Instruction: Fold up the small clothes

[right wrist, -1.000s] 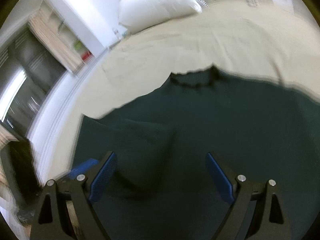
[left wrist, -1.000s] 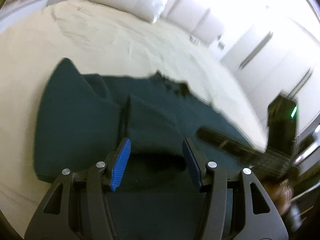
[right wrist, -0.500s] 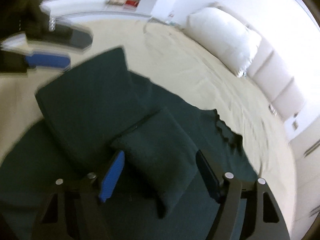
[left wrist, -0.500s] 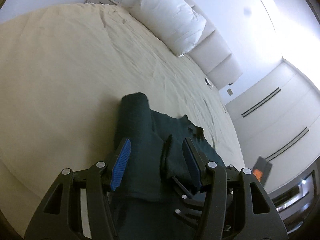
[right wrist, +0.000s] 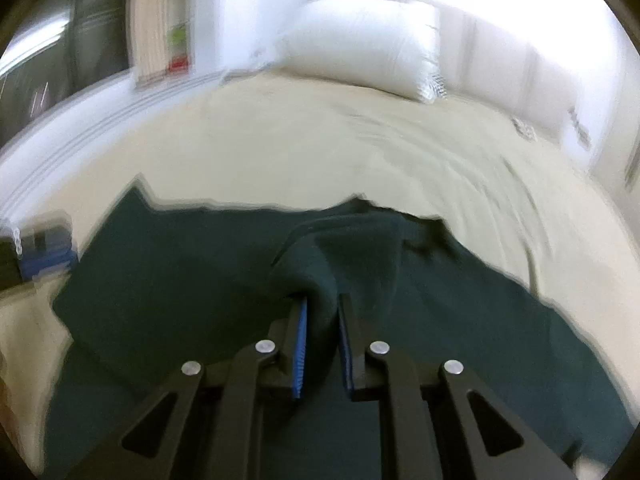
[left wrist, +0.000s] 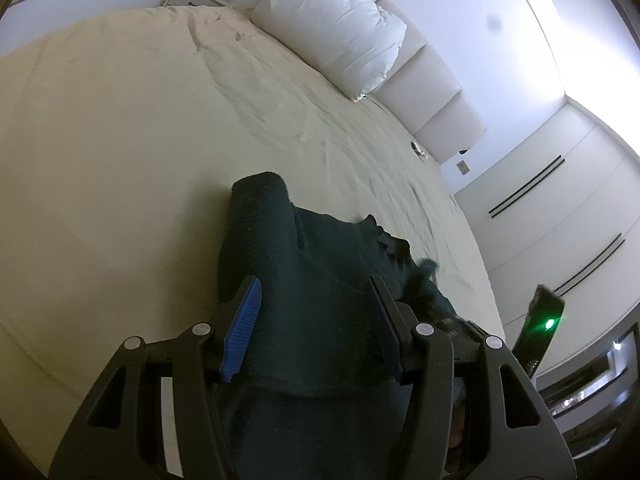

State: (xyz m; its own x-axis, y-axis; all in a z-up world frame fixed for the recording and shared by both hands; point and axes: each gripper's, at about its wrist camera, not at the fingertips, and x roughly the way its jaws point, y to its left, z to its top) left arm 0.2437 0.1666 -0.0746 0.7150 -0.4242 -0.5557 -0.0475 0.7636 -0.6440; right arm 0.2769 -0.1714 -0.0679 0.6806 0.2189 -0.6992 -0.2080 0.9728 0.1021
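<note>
A dark green garment point(left wrist: 316, 280) lies on a cream bed sheet point(left wrist: 120, 140), partly folded with a sleeve laid over its body. My left gripper point(left wrist: 314, 300) is open, its blue-padded fingers straddling a raised fold of the garment without pinching it. In the right wrist view the garment point(right wrist: 180, 272) spreads wide across the sheet point(right wrist: 300, 140). My right gripper point(right wrist: 322, 312) is shut on a bunched fold of the garment, the cloth rising between the pads. The left gripper point(right wrist: 44, 256) shows blurred at the left edge.
A white pillow point(left wrist: 340, 28) lies at the head of the bed against a padded headboard point(left wrist: 432, 92). It also shows in the right wrist view point(right wrist: 360, 36). A dark device with a green light point(left wrist: 540, 324) stands at the right. White cupboards line the wall.
My right gripper has closed from wide open onto a fold of the garment and swung to face the pillow. My left gripper stays open over the garment.
</note>
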